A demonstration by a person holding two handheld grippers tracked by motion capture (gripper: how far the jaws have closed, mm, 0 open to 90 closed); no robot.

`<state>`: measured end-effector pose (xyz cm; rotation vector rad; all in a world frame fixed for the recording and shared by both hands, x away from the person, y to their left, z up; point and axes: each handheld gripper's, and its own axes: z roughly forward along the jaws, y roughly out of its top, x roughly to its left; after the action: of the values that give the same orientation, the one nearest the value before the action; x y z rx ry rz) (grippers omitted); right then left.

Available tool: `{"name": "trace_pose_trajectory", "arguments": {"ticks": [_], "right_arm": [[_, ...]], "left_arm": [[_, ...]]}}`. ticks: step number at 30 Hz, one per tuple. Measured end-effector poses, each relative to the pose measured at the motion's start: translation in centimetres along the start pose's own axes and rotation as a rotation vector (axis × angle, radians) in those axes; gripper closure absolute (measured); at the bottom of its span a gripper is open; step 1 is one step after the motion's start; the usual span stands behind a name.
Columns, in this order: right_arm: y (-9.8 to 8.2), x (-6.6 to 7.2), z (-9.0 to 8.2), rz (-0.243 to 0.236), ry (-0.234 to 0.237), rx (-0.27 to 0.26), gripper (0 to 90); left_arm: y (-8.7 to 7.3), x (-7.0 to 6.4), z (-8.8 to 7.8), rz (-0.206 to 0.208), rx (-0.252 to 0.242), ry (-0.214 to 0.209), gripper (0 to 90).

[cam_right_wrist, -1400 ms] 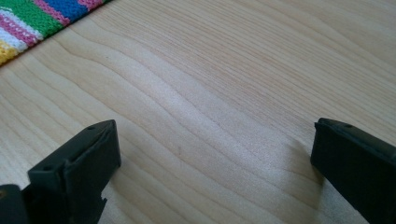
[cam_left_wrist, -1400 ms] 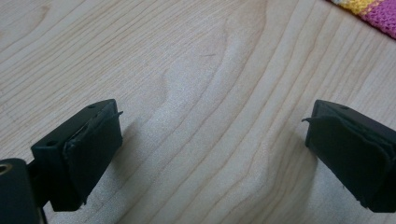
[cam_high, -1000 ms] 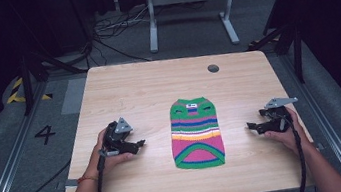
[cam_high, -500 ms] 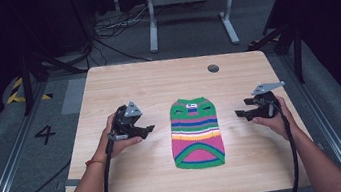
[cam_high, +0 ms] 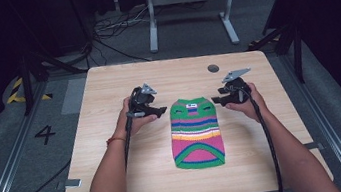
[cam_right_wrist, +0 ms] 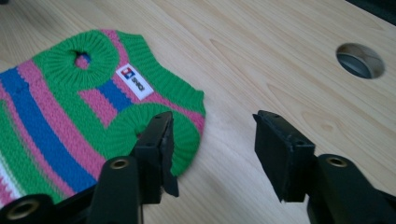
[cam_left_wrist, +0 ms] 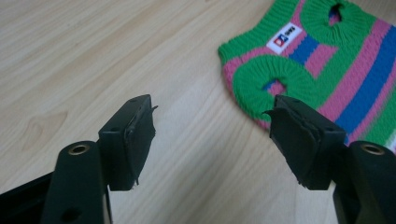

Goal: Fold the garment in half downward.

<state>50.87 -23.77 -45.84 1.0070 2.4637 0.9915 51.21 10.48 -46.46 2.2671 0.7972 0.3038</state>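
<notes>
The small green knitted sweater (cam_high: 195,132) with pink and blue stripes lay flat on the counter (cam_high: 113,134) between your released left gripper (cam_high: 159,111) and released right gripper (cam_high: 216,100); your gripper views caught its white label (cam_left_wrist: 285,37).

One sweater (cam_high: 196,132) — two grippers (cam_high: 161,111)

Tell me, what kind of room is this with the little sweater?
Probably a lab or studio for recording hand tasks. A wooden table stands alone on grey carpet, cables trail over the floor behind it, the surroundings are dark, and a number 4 marks the floor.
</notes>
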Motion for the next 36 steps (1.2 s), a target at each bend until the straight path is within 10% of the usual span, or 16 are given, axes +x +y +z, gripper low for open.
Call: {"name": "trace_pose_trajectory", "arguments": {"ticks": [7, 20, 26, 36], "right_arm": [[1.2, -0.1, 2.1, 0.003, -0.019, 0.036, 54.8], [1.9, 0.0, 5.0, 0.032, 0.004, 0.058, 57.6], [1.4, -0.4, 6.0, 0.077, 0.015, 0.064, 55.6], [1.0, -0.2, 6.5, 0.108, 0.054, 0.063, 59.2]], "left_arm": [[2.4, -1.0, 2.4, 0.023, 0.0, -0.028, 49.8], [3.0, -1.6, 6.9, -0.05, 0.053, -0.005, 54.7], [2.2, -0.9, 7.3, -0.133, 0.023, -0.037, 51.6], [2.5, -1.3, 7.3, -0.114, 0.047, -0.038, 50.1]]}}
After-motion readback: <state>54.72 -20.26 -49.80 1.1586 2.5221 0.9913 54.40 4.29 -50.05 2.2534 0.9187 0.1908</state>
